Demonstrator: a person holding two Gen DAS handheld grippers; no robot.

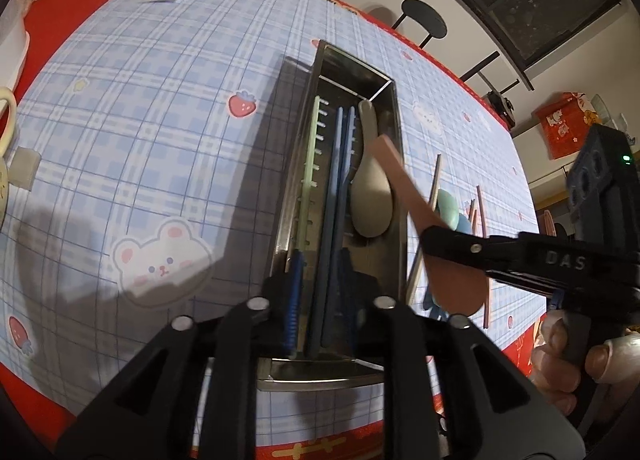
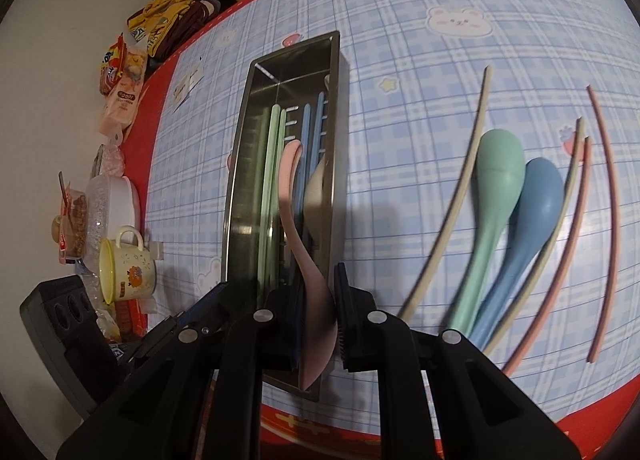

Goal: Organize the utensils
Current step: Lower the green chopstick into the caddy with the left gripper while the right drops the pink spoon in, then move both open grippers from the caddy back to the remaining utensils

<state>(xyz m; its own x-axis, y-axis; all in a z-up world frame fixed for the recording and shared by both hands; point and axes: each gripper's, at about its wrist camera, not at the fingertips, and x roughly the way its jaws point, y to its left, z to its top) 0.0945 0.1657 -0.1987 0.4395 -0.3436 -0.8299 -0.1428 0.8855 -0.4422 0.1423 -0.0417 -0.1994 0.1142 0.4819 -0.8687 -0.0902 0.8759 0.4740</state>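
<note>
Pink spoon (image 2: 310, 284) sits clamped by its bowl in my right hand-held gripper (image 2: 320, 320), its handle reaching out over the steel tray (image 2: 338, 108) where green chopsticks (image 2: 269, 164), blue chopsticks (image 1: 334, 180) and a grey spoon (image 1: 370, 188) already lie. My left hand-held gripper (image 1: 320, 300) hovers narrowly parted over the blue chopsticks at the tray's near end. Toward the worktop's (image 1: 160, 140) right edge lie a green spoon (image 2: 496, 176), a blue spoon (image 2: 536, 196) and loose chopsticks.
</note>
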